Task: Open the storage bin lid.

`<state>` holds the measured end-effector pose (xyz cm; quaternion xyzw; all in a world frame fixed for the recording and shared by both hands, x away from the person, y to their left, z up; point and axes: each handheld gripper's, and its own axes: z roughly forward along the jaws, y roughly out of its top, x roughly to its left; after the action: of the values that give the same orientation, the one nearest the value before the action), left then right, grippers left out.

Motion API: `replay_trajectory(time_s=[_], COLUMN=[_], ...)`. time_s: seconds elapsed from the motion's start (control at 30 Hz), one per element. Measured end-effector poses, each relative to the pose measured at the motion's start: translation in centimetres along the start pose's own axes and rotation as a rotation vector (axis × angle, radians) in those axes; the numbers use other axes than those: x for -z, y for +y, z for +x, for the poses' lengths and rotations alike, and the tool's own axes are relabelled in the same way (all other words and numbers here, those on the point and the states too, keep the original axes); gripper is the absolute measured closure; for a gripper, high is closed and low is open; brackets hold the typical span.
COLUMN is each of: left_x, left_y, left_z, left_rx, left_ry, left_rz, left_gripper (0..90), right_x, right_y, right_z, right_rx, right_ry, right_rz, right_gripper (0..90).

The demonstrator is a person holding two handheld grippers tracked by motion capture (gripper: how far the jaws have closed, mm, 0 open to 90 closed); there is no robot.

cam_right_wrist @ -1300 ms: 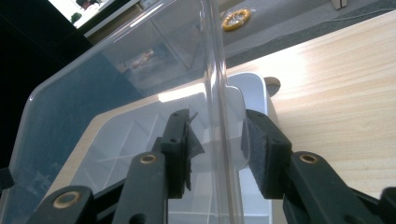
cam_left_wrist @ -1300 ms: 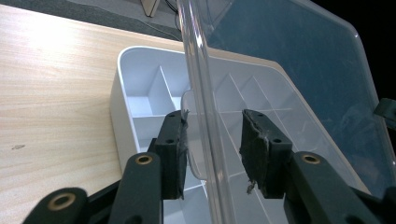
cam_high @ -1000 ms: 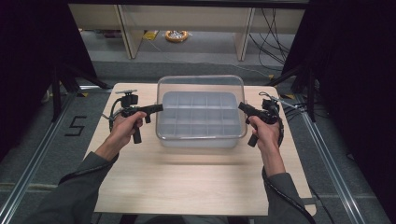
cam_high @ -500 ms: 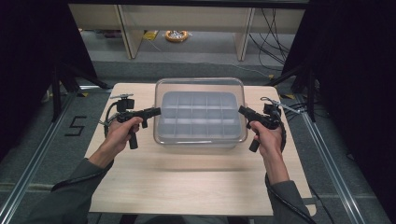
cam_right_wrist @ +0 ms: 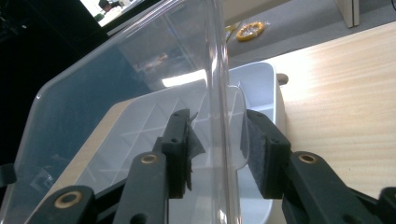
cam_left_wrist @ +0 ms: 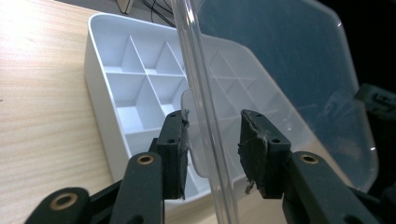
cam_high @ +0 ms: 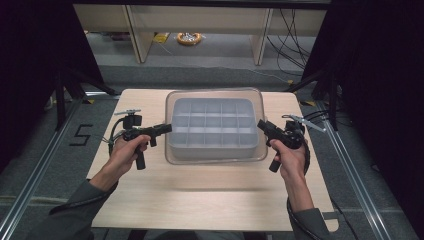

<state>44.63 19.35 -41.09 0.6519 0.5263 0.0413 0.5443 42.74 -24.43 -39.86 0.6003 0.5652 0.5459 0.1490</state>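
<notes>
So we had the clear lid [cam_high: 215,125] pinched from both ends, held just above the white divided tray [cam_high: 212,127], which sat on the wooden table [cam_high: 200,195] toward its far edge. Our left gripper [cam_high: 167,128] came in at the tray's left side and our right gripper [cam_high: 261,125] at its right side, each one clamped shut on the lid's rim.

In the left gripper view, the lid's edge [cam_left_wrist: 205,135] ran up between the two black jaws, with the small tab [cam_left_wrist: 190,135] on the rim against one pad. The tray [cam_left_wrist: 135,93] lay below and behind it, its compartments bare. The lid looked tilted relative to the tray there, though that camera turns with the hand, so we couldn't say how level it really was.

Same deal in the right gripper view: the rim [cam_right_wrist: 219,116] stood between the jaws, with the tray [cam_right_wrist: 261,88] underneath. A yellowish roll [cam_high: 189,38] lay on the floor well beyond the tray's far side.
</notes>
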Motion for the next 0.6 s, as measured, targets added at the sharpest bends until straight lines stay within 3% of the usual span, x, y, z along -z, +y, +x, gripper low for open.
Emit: replay_trajectory(time_s=[0.17,0.2,0.37,0.43,0.5,0.53,0.57,0.6], left_x=[0.0,0.0,0.4,0.5,0.7,0.6,0.6,0.5], left_y=[-1.0,-1.2,-1.9,-2.2,-2.5,-2.6,-2.7,-2.8], left_z=[0.2,0.1,-0.4,-0.3,-0.2,-0.3,-0.3,-0.4], left_rx=[-0.004,-0.003,-0.011,-0.019,-0.013,-0.002,-0.031,-0.018], left_ry=[-0.022,-0.027,-0.027,-0.047,-0.057,-0.054,-0.039,-0.038], left_rz=[0.021,0.02,0.006,0.012,0.028,0.019,0.023,0.008], left_gripper=[61.6,61.6,61.5,61.5,61.6,61.7,61.6,61.6], right_x=[0.8,1.0,1.4,1.6,2.0,2.0,2.1,2.1], right_y=[-1.3,-1.6,-2.4,-2.8,-3.2,-3.4,-3.5,-3.7], right_z=[-0.5,-0.6,-1.1,-1.3,-1.2,-1.4,-1.6,-1.6], right_rx=[0.018,-0.011,-0.018,-0.007,-0.036,-0.037,-0.004,-0.015], right_ry=[-0.011,-0.009,0.0,0.003,0.001,0.006,0.004,0.008], right_rz=[0.008,0.011,0.01,0.01,0.009,0.01,0.01,0.014], right_gripper=[64.0,64.1,63.6,63.4,63.7,63.7,63.7,63.5])
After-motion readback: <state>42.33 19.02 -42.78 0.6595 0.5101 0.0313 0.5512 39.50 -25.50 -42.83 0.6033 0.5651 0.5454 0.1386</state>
